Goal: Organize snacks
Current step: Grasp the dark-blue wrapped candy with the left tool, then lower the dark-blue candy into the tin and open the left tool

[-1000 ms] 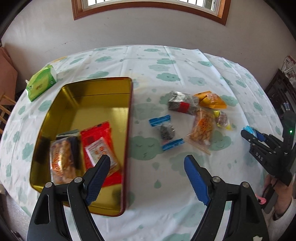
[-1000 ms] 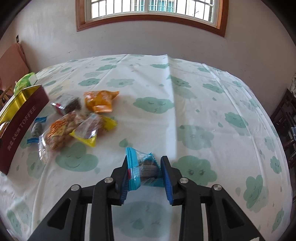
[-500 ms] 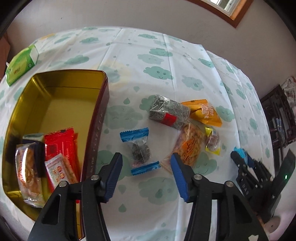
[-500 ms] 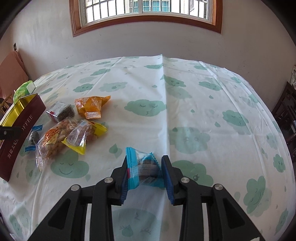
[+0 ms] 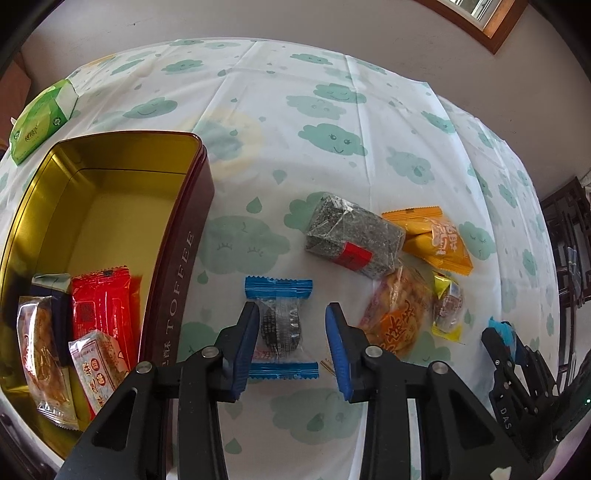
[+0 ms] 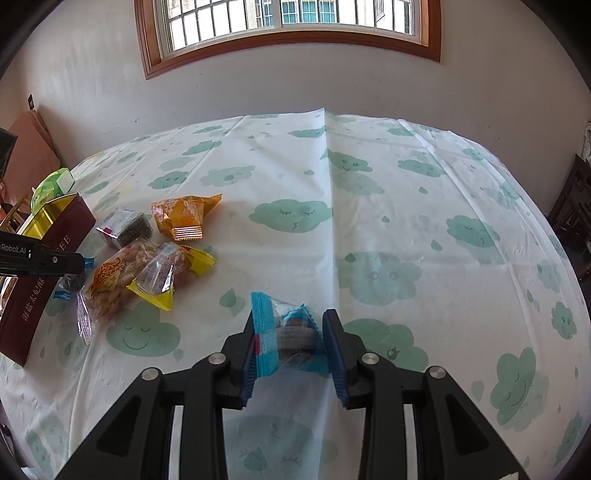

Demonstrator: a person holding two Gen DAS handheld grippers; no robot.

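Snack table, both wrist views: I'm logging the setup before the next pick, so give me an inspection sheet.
Surface: cloud-print tablecloth, creased down the middle.
Job's things: toffee tin open, with wrapped snacks inside, a red packet among them; on the cloth beside it lie an orange packet, a dark sesame block, a cracker bag and a yellow-ended candy.
Clutter: green tissue pack behind the tin.
Grippers: left gripper closing around a blue-ended candy; right gripper shut on a blue-wrapped snack.
Cables: nothing seen.
Surroundings: window, white wall, dark chair.
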